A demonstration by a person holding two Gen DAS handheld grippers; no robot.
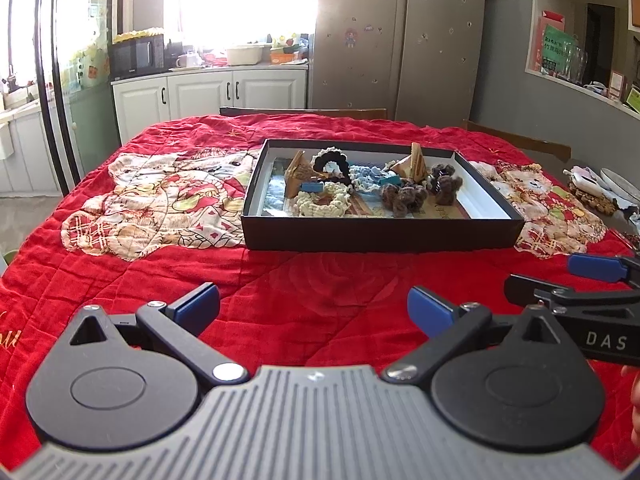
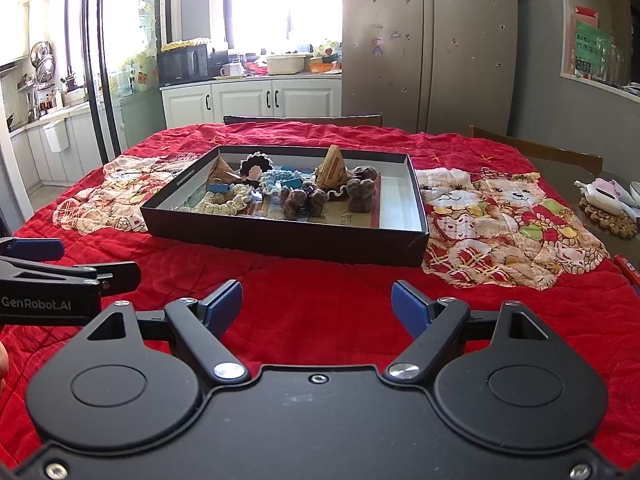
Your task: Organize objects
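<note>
A shallow black box (image 1: pixel 376 234) (image 2: pixel 280 236) lies on the red quilted cloth (image 1: pixel 300 280) (image 2: pixel 312 292) ahead of both grippers. Inside it sit cream crochet scrunchies (image 1: pixel 320 200) (image 2: pixel 224 202), a light blue one (image 1: pixel 366 176) (image 2: pixel 276 180), brown fuzzy ones (image 1: pixel 404 196) (image 2: pixel 362 192), two tan pyramid-shaped packets (image 1: pixel 414 164) (image 2: pixel 332 168) and small blue clips (image 1: pixel 312 187) (image 2: pixel 218 189). My left gripper (image 1: pixel 314 306) is open and empty, short of the box. My right gripper (image 2: pixel 316 306) is open and empty too, beside the left one.
Wooden chair backs (image 1: pixel 304 112) (image 2: pixel 536 148) stand at the table's far side. At the right edge lies a woven mat with a white dish (image 2: pixel 604 200) (image 1: pixel 592 188). Kitchen cabinets (image 2: pixel 256 100) and a fridge (image 2: pixel 428 48) are behind.
</note>
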